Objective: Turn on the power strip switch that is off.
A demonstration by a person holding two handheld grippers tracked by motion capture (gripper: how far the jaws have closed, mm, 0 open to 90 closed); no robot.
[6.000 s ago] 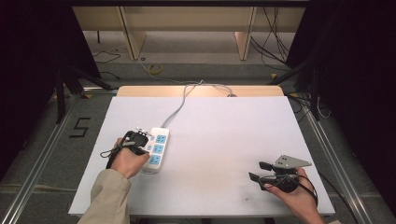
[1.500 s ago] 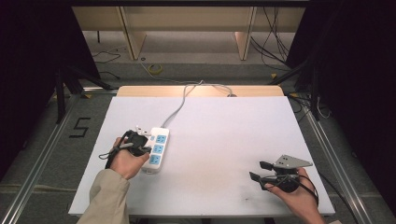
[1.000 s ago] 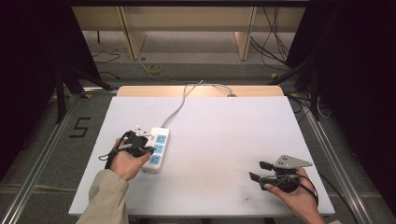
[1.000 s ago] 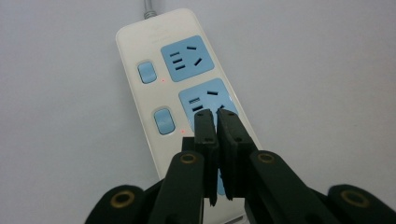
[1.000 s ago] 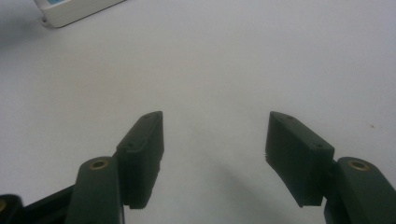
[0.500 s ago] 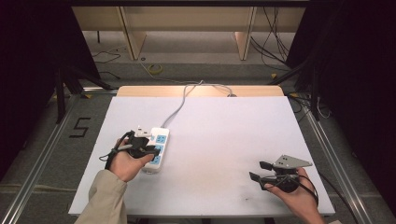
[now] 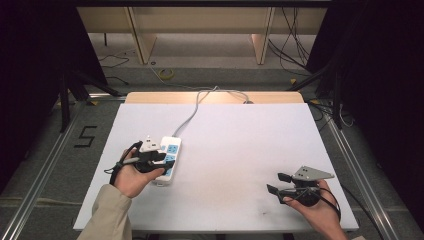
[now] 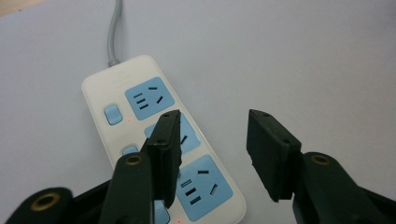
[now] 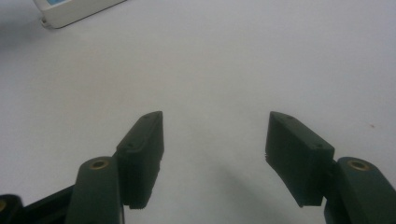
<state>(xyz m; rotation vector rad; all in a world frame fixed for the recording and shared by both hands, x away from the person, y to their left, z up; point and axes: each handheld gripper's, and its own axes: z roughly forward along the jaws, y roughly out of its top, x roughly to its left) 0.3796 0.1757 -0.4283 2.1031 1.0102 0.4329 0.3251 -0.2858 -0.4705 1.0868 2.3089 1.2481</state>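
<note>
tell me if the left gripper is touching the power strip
Cannot tell. In the left gripper view the left gripper has its jaws open above the power strip, one jaw overlapping the sockets, but neither contact nor a gap shows plainly.

A white table (image 7: 240,150) carries the work. A white power strip (image 7: 168,160) with blue sockets lies flat on its left half. The strip's grey cord (image 7: 192,114) runs across the top and off the far edge.

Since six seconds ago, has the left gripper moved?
Yes. The left gripper has shifted slightly right, farther over the power strip, which stayed put.
</note>
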